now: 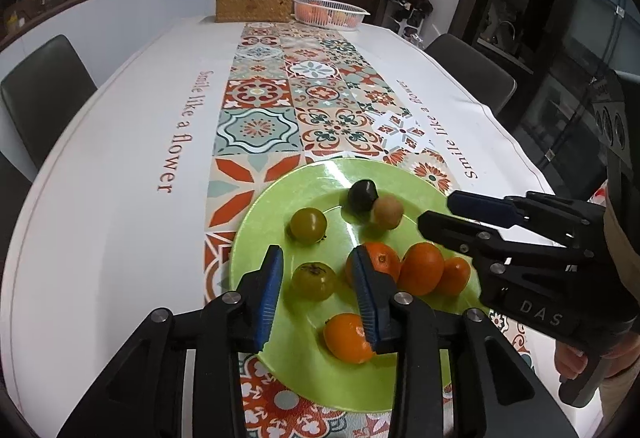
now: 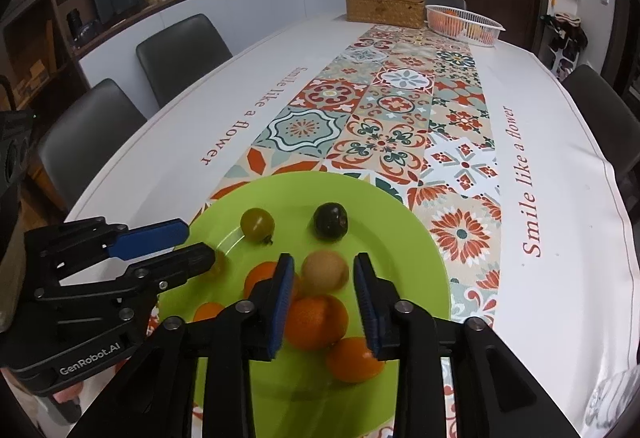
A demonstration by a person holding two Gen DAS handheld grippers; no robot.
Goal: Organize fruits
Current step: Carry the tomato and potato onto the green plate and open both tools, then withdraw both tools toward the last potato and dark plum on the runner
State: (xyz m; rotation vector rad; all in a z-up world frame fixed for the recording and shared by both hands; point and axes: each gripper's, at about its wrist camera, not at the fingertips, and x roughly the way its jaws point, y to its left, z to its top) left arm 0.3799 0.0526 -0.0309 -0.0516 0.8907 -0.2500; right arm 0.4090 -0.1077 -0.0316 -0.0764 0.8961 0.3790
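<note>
A lime-green plate sits at the near end of a long table, on the patterned centre strip of its white cloth. Eight small fruits lie on the plate. Toward its far rim are a dark fruit touching a tan one, and a green fruit to their left. A second green fruit lies nearer the middle. Three oranges cluster together on the right side, and a fourth orange lies alone by the near rim.

The left gripper hangs over the plate with its blue-padded fingers wide apart; the second green fruit shows between them, untouched. The right gripper hangs over the plate's right side, fingers also wide apart and holding nothing, the tan fruit and one orange seen between them.

At the table's far end stand a wicker box and, just right of it, a white basket holding orange fruit. Dark chairs line both long edges.
</note>
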